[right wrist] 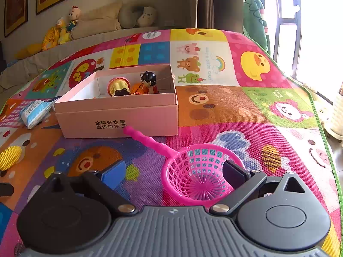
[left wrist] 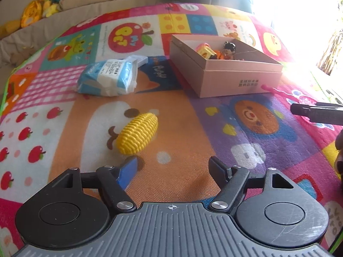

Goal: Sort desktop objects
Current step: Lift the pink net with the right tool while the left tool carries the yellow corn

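Yellow toy corn (left wrist: 138,132) lies on the play mat (left wrist: 182,128), just beyond the left tool (left wrist: 173,171) at its 11 o'clock; jaws spread wide, holding nothing. Pink strainer (right wrist: 199,171) sits partly between the right tool's (right wrist: 174,175) wide-open, empty jaws, its right finger at the rim. Pink box (right wrist: 120,111) at 12 o'clock holds small toys (right wrist: 148,83). Tissue pack (left wrist: 109,77) at the box's 9 o'clock.

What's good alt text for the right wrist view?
The open right gripper hovers low over a pink toy strainer on a colourful play mat, its right finger over the strainer's rim. Behind sits an open pink box holding small toys; yellow toy corn lies far left.
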Demonstrator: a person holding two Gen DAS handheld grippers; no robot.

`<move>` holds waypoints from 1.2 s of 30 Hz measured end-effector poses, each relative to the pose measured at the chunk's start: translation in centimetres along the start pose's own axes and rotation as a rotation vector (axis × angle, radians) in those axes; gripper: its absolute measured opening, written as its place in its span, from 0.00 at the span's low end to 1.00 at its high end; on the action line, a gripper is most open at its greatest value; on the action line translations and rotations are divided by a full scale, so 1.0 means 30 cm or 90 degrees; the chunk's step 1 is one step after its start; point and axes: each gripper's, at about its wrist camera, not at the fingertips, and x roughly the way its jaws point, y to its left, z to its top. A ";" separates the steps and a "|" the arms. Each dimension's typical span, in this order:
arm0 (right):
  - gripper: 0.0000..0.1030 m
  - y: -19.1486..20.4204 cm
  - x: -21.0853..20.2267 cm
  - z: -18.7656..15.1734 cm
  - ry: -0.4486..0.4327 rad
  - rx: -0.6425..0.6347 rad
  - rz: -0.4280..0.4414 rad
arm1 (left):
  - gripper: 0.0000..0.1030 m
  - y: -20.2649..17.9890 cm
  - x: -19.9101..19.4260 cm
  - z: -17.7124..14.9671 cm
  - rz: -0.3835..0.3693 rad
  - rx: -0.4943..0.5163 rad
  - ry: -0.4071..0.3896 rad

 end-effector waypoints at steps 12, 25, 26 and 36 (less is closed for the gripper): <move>0.97 0.013 -0.007 -0.002 -0.009 -0.011 -0.008 | 0.85 0.091 0.072 0.077 0.076 -0.089 -0.010; 0.99 0.021 -0.008 -0.002 -0.007 -0.020 -0.013 | 0.71 0.135 0.179 0.152 0.127 -0.082 -0.029; 0.99 0.020 -0.008 -0.002 -0.008 -0.020 -0.013 | 0.71 0.134 0.176 0.151 0.125 -0.079 -0.029; 0.99 0.007 -0.100 0.030 -0.036 -0.110 -0.017 | 0.71 -0.010 0.044 0.029 -0.026 -0.001 -0.032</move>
